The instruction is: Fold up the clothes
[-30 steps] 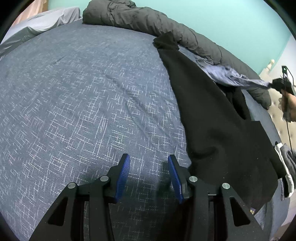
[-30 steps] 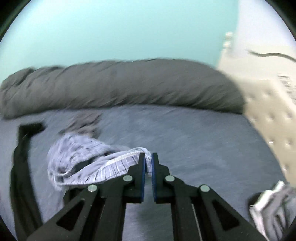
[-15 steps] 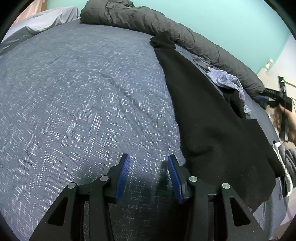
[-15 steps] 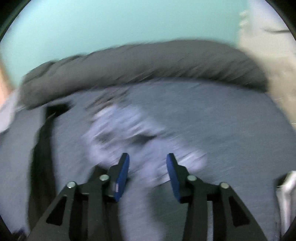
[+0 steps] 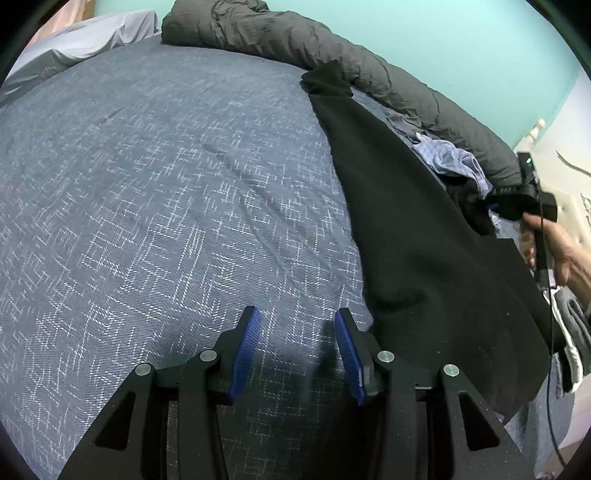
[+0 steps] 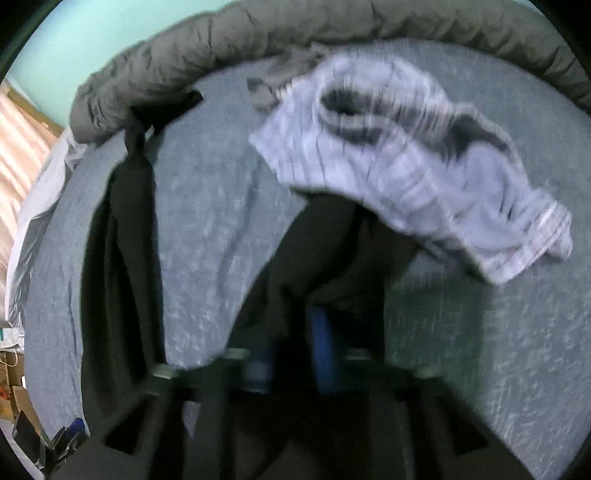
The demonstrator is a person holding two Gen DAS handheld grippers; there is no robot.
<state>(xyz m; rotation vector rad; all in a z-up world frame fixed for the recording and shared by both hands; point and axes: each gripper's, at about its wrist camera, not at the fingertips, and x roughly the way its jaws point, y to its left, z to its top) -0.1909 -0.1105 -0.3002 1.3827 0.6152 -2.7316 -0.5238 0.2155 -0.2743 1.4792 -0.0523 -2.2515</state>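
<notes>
A long black garment (image 5: 417, 236) lies spread down the right side of the blue patterned bed (image 5: 147, 192). Crumpled light blue plaid shorts (image 5: 448, 160) rest on its far end. My left gripper (image 5: 297, 350) hovers open over bare bedspread, just left of the garment's near edge. A hand (image 5: 561, 251) holds my right gripper (image 5: 513, 203) at a raised bunch of the black cloth. The right wrist view is blurred: the right gripper (image 6: 291, 354) has narrowed with black garment (image 6: 325, 266) running down between its blue pads, and the shorts (image 6: 406, 162) lie just beyond.
A rolled grey duvet (image 5: 295, 40) lines the far edge against the teal wall. A pale pillow (image 5: 92, 33) lies at the back left. Grey and white clothes (image 5: 576, 332) sit at the right edge by the cream headboard (image 5: 565, 177). Boxes (image 6: 18, 398) stand on the floor.
My right gripper let go of the plaid shorts, opened, dropped toward the black garment and narrowed on its cloth. The shorts now lie crumpled on the bed. My left gripper barely moved.
</notes>
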